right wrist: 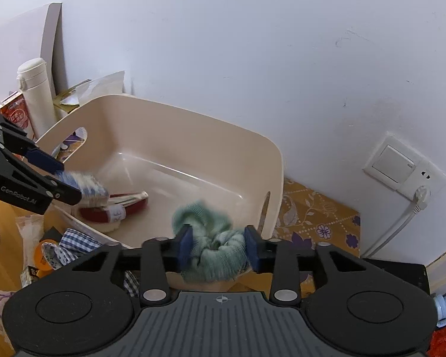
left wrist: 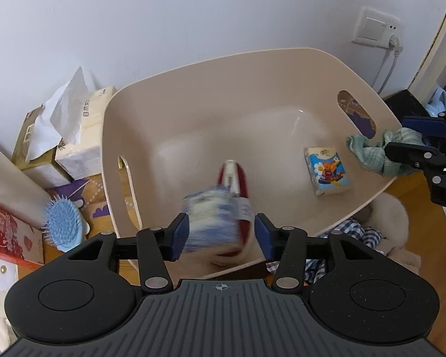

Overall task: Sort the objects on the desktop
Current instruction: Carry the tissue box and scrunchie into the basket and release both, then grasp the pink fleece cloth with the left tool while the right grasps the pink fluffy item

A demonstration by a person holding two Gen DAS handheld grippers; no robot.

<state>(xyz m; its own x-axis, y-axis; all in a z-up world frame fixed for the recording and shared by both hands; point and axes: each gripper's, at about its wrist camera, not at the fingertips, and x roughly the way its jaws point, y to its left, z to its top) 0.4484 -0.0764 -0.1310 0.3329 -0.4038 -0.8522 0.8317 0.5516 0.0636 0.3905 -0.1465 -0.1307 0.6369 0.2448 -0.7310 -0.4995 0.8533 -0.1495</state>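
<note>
Beige plastic basin [left wrist: 193,95], two slot handles, on wooden worktop [right wrist: 3,208] against white wall. Contents: red case [left wrist: 238,175] lying on the floor of the basin; small printed tissue pack [left wrist: 327,171] at its right side. Left claw [left wrist: 221,233]: pads spread, a blurred blue-and-white packet [left wrist: 214,223] between them over the basin's near edge, gap visible on the right pad. Right claw [right wrist: 220,248]: pads parted, crumpled green cloth [right wrist: 214,238] between them at the basin rim; contact unclear. Beside basin: tissue boxes [left wrist: 74,136], blue hairbrush [left wrist: 64,223], white flask [right wrist: 35,95].
</note>
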